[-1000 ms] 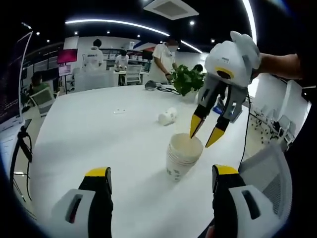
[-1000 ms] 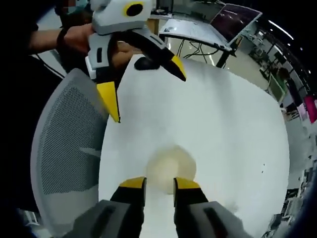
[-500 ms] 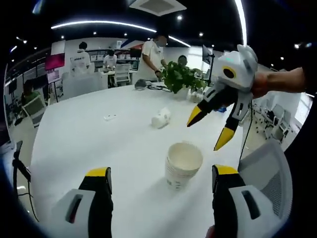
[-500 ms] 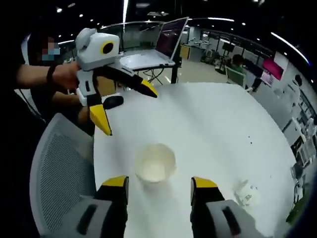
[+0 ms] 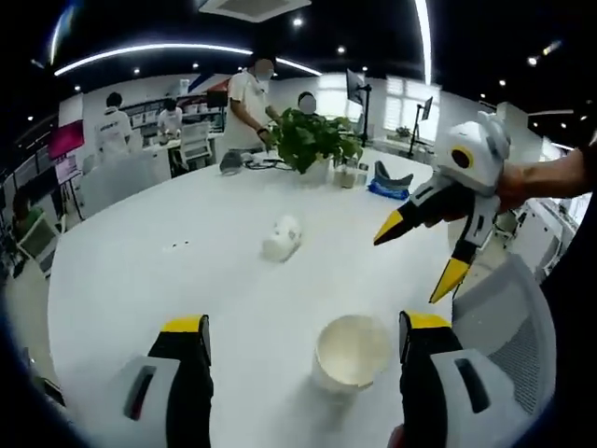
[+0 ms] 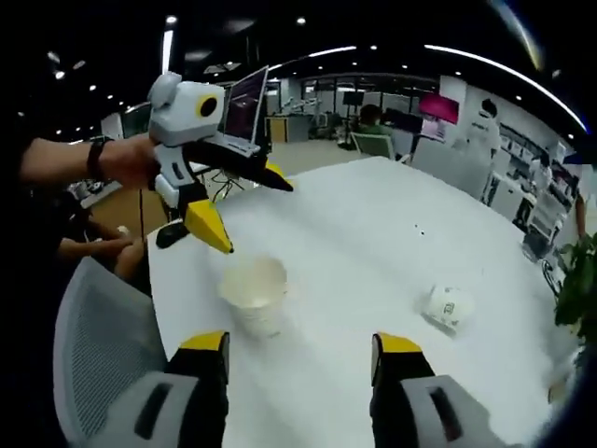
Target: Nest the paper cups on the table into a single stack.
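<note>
A stack of nested white paper cups (image 5: 351, 353) stands upright on the white table (image 5: 168, 280), just ahead of my left gripper (image 5: 298, 341), which is open and empty. A single white cup (image 5: 282, 238) lies on its side farther out. My right gripper (image 5: 420, 252) hovers open to the right of the stack, above the table. In the right gripper view the stack (image 6: 254, 294) is at the left, the lying cup (image 6: 448, 306) at the right, and my right gripper (image 6: 298, 350) stands open with nothing in it. The left gripper (image 6: 247, 205) hangs open above the stack.
A grey mesh chair (image 6: 93, 355) stands at the table's near edge. A potted plant (image 5: 312, 140), a dark mouse-like object and small items sit at the far side. People stand at desks in the background. A laptop (image 6: 244, 103) stands on a stand beyond the table.
My right gripper has let go of the stack, opened and drawn back to the right and up. Both views have shifted, and the stack now sits closer to my left gripper.
</note>
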Demonstrator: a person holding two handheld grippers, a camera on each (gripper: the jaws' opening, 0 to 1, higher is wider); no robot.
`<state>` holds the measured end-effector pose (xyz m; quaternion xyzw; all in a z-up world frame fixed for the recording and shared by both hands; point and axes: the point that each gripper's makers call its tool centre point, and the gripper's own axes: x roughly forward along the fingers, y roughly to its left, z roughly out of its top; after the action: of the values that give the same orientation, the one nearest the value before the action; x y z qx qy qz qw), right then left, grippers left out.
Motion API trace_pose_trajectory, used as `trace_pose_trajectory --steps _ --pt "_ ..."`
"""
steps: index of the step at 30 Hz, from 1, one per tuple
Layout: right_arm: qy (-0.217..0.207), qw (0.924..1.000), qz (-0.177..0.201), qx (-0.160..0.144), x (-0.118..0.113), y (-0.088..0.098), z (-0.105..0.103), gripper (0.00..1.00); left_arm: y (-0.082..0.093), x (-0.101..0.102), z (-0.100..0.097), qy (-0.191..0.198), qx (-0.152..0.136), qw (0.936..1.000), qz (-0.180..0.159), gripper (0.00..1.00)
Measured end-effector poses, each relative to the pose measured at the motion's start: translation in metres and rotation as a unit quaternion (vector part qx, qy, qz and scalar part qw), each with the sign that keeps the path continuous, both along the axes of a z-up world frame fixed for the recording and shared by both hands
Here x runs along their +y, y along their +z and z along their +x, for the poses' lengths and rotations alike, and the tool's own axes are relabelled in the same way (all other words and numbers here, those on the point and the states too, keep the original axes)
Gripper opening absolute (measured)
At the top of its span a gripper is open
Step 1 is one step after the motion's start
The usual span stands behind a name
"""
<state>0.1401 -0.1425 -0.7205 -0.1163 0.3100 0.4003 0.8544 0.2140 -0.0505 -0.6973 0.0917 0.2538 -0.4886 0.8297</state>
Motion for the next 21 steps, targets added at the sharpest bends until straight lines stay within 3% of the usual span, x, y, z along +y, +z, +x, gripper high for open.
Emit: trace_pose_trajectory --steps 6,12,16,21 --pt "-0.044 0.9990 0.004 0.006 -0.009 -0.015 0.000 0.61 -0.009 -0.035 0.018 -0.056 -0.002 0.9979 0.032 0.81" --pt "-0.076 0.9969 0.020 0.010 -0.023 -0.026 -0.006 0.61 -0.017 -0.074 0.060 -0.092 -0.010 0.9947 0.045 0.81" --pt "-0.089 0.9959 0.005 0.013 -0.035 -0.036 -0.012 0.61 -0.024 -0.096 0.073 -0.111 -0.013 0.9924 0.053 0.81" --pt "-0.107 0.9940 0.013 0.016 -0.045 -0.038 -0.015 0.62 -0.026 -0.124 0.086 -0.140 -0.023 0.9877 0.064 0.81"
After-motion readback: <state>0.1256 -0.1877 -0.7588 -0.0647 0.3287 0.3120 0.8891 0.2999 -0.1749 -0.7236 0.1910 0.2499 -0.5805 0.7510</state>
